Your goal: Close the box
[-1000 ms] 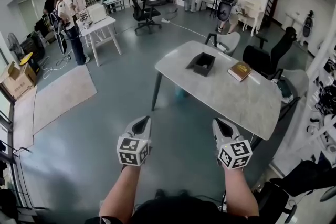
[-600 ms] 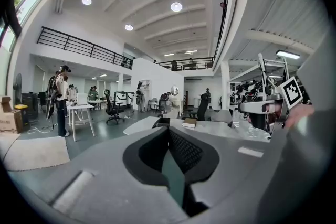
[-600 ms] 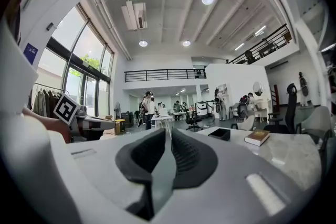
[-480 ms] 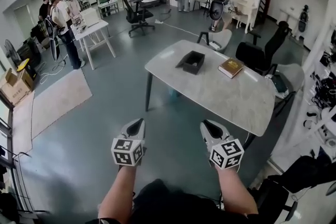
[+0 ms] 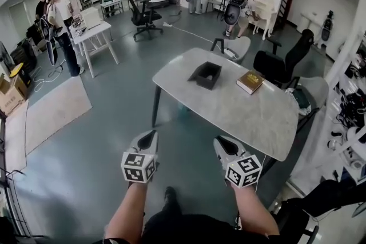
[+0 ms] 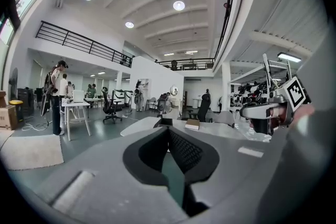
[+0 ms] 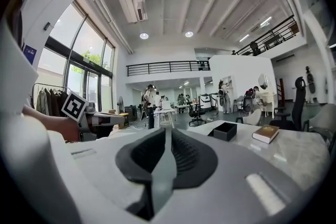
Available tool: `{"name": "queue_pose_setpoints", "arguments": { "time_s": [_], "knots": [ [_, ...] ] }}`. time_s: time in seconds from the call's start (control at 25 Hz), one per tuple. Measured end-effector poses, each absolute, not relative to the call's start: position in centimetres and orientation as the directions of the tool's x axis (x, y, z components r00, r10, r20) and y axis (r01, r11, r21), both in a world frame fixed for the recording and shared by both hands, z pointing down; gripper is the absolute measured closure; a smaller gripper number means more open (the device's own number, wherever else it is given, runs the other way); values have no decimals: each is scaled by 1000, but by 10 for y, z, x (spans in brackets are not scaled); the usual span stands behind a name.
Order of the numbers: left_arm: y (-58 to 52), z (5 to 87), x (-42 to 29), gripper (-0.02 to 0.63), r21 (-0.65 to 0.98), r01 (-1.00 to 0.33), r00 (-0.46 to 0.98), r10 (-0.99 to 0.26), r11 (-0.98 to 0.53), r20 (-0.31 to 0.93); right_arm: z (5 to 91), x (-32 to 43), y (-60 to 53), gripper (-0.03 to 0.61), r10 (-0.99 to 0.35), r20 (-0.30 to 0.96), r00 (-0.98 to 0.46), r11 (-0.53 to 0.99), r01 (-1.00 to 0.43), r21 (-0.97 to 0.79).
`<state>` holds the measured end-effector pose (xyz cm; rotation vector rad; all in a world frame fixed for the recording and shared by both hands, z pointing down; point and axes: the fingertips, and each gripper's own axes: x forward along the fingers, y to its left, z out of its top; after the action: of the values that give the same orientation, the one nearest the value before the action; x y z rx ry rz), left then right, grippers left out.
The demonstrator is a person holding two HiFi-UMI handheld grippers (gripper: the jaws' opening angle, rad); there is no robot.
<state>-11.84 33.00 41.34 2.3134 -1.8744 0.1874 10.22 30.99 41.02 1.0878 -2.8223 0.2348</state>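
Observation:
A small black box (image 5: 206, 74) stands with its top open on the far left part of the white marble table (image 5: 246, 114); it also shows in the right gripper view (image 7: 226, 130) and, small, in the left gripper view (image 6: 163, 122). My left gripper (image 5: 150, 136) and right gripper (image 5: 219, 143) hang side by side over the grey floor, well short of the table. Both are shut and hold nothing; in the left gripper view (image 6: 168, 131) and the right gripper view (image 7: 168, 132) the jaws meet at their tips.
A brown book (image 5: 250, 82) lies on the table right of the box. A black office chair (image 5: 286, 63) and a pale chair (image 5: 235, 46) stand behind the table. At the left are a rug (image 5: 48, 117), cardboard boxes (image 5: 8, 97), a white desk (image 5: 91, 31) and several people.
The table with the box has drawn nearer and slid left in the head view as I walk toward it. Both grippers stay shut, the right one a little closer in.

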Motion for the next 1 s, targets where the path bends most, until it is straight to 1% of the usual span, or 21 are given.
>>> {"name": "queue_pose_setpoints", "arguments": {
  "time_s": [0.48,0.72,1.0],
  "knots": [
    [204,414,-210,603,58,-972,233,-954,-226,189,418,-3,188,540,-633,221,-742,743,-662,-98],
    [175,419,-254,603,77,-972,235,-952,-224,198,411,-28,158,540,-664,225,-713,716,-693,-85],
    [145,419,-270,603,72,-967,253,-947,-244,198,413,-37,131,540,-687,226,-691,693,-716,-84]
  ]
}}
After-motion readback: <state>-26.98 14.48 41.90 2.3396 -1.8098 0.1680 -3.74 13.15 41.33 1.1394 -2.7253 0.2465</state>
